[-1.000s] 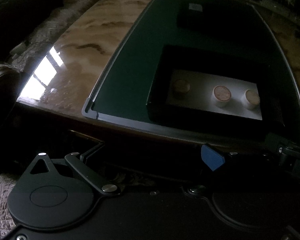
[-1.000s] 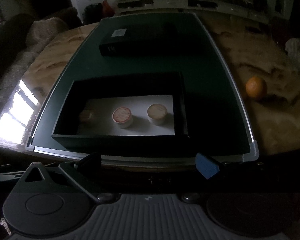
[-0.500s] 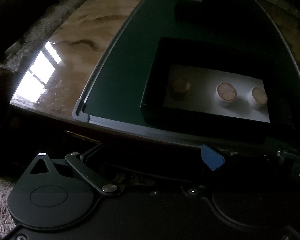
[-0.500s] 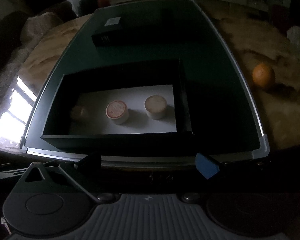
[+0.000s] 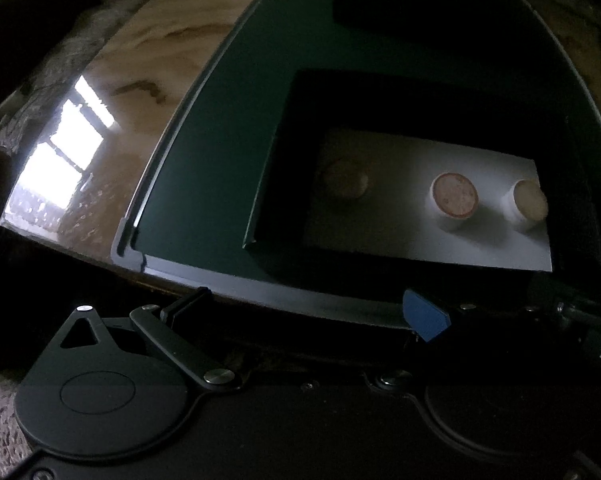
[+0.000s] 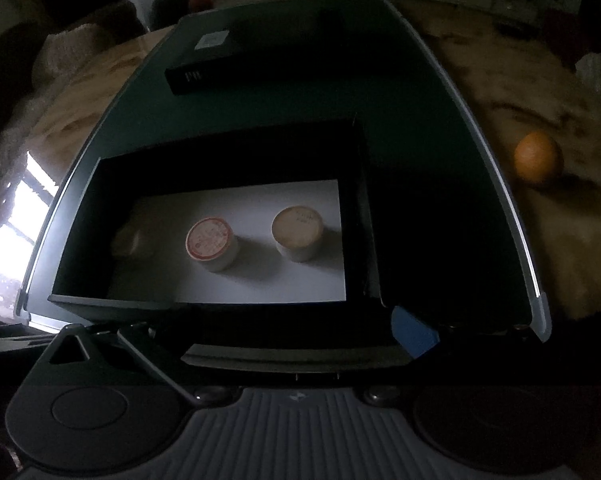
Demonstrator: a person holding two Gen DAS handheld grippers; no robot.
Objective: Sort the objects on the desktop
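An open black box (image 6: 362, 208) with a white floor stands on a dark green mat (image 6: 420, 128). Three small round tubs sit in it: one with a red-rimmed lid (image 6: 209, 242), one with a tan lid (image 6: 298, 229), one in shadow at the left (image 6: 130, 242). In the left wrist view the box (image 5: 276, 168) holds the same tubs: the shadowed one (image 5: 346, 180), the red-rimmed one (image 5: 455, 196), the tan one (image 5: 527, 202). My left gripper (image 5: 304, 308) is open and empty before the mat's front edge. My right gripper (image 6: 268, 328) is open and empty at the box's near wall.
A long black box (image 6: 204, 64) with a white label lies at the back of the mat, also in the left wrist view (image 5: 380, 4). An orange (image 6: 538, 158) sits on the marble tabletop (image 6: 560, 216) to the right. The table's left edge (image 5: 52, 224) shows a bright window reflection.
Both grippers have moved forward toward the black box; it looks larger and nearer in both views. Nothing on the table has moved.
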